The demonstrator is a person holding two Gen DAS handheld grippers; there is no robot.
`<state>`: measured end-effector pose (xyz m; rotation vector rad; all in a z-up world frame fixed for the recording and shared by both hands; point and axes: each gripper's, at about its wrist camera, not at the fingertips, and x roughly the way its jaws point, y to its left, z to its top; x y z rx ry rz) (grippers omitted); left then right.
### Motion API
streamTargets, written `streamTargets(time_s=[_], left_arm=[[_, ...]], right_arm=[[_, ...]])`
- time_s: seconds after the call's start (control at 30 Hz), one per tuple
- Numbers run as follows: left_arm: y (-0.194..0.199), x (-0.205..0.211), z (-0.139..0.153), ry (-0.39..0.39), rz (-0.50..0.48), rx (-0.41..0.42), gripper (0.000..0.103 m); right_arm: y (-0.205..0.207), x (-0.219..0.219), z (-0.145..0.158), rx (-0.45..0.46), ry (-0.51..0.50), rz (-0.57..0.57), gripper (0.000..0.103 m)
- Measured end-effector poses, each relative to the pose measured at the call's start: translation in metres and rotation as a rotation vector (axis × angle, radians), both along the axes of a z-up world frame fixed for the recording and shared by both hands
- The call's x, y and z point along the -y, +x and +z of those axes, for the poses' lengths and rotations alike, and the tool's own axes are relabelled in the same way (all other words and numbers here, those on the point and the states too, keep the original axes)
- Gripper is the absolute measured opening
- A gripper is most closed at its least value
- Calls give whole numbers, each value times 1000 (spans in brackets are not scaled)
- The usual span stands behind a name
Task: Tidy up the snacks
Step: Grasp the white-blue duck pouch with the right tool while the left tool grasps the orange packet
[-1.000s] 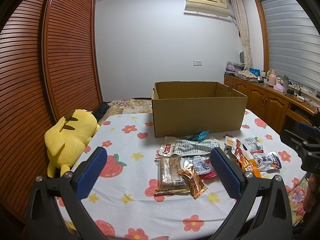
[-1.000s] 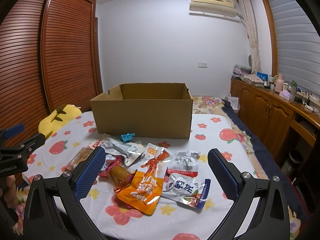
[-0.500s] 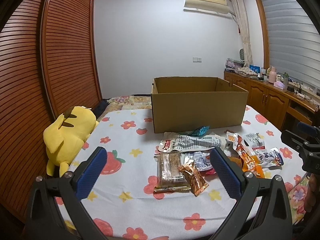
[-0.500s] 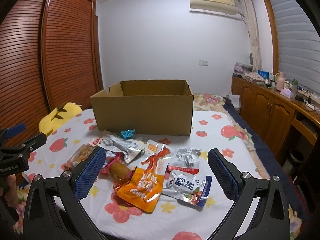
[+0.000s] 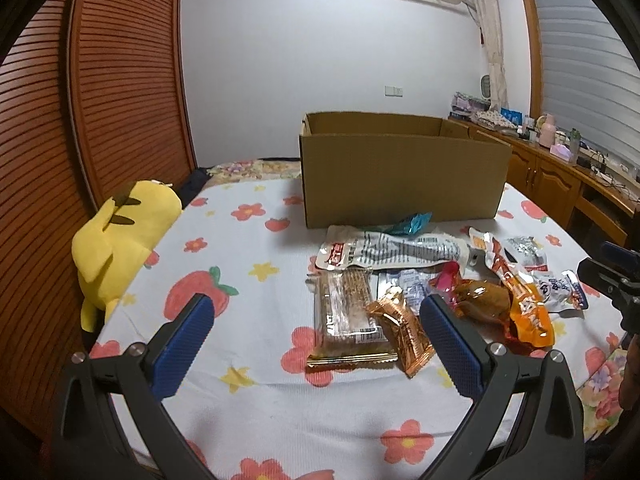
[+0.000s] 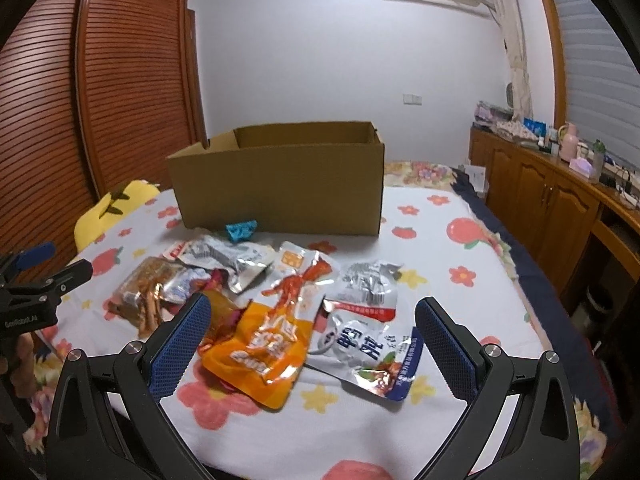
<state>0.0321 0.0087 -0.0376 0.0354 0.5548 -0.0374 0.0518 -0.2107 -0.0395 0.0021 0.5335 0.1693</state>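
Both grippers hang low at the near edge of the flowered bed (image 6: 440, 248), jaws spread wide and empty. Just ahead of the right gripper (image 6: 312, 344) lie the orange pouch (image 6: 268, 344) and the silver-blue pouch (image 6: 368, 354), their long axes running away from the jaws. The left gripper (image 5: 316, 340) faces the clear-wrapped bar (image 5: 348, 320) and a copper-foil packet (image 5: 404, 332), the bar lengthwise toward the box. The right gripper looks nearer its pouches. Beyond the snack heap stands the open cardboard box (image 6: 280, 188); a yellow plush toy (image 5: 120, 240) lies far left.
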Motion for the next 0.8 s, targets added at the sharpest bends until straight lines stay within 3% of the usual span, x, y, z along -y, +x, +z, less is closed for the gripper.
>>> streamTargets(time_s=[0.23, 0.47, 0.8], left_arm=[[20, -2, -9, -19, -44, -54, 103], [39, -2, -16, -12, -89, -109, 103], [54, -9, -29, -56, -129, -203, 103]], right_arm=[[18, 13, -14, -71, -9, 24, 97], [52, 28, -30, -196, -17, 54, 82], [66, 35, -49, -298, -78, 130, 82]])
